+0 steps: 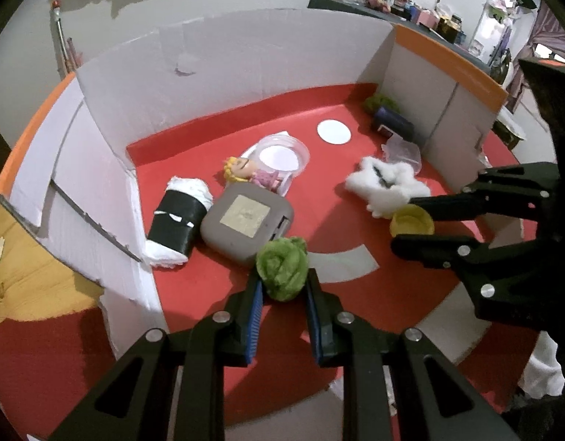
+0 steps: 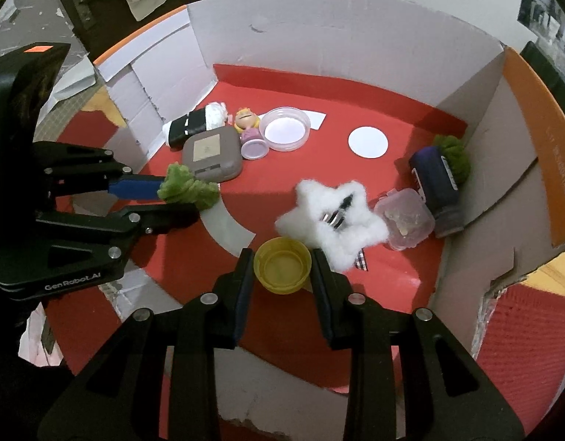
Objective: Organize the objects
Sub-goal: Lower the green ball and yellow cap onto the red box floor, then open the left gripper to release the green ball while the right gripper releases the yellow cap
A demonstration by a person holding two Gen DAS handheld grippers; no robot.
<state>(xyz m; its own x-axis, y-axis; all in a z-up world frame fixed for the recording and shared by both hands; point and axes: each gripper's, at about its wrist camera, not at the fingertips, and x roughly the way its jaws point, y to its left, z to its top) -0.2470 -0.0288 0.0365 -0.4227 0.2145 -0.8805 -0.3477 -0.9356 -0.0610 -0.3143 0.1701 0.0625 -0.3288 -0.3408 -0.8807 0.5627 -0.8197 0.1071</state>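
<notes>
In the left wrist view, the left gripper (image 1: 282, 286) is clamping a fuzzy green ball (image 1: 281, 267) between its blue-padded fingers, holding it over the red mat (image 1: 194, 294) inside the white cardboard box (image 1: 223, 58). To the right, the right gripper (image 1: 411, 220) is pinching a yellow cap (image 1: 411, 222). Sorting is looking only partly done: a black-and-white roll (image 1: 177, 218), a grey case (image 1: 247, 224) and a small doll (image 1: 251, 172) are sitting touching one another at the left, while a white fluffy star (image 1: 385, 185) is lying apart at the right. A round clear dish (image 1: 282, 156) is lying behind the doll with only its white bottom showing. A small clear tub (image 1: 403, 150) is resting near a dark bottle (image 1: 394, 121); its contents cannot be told here.

In the right wrist view, the right gripper (image 2: 282, 266) is squeezing the yellow cap (image 2: 282, 266), open side up and empty, just beside the star (image 2: 334, 217). The left gripper (image 2: 172, 198) is gripping the green ball (image 2: 189, 189) beside the grey case (image 2: 212, 154). The round dish (image 2: 286, 128) is sitting empty, while the square tub (image 2: 405, 220) is holding something pale that is too blurred to name. Another green fuzzy thing (image 2: 453, 158) is sitting in the corner behind the bottle (image 2: 435, 191). Both held items are apparently waiting for a spot, and the star, tub and bottle are probably left to sort.
</notes>
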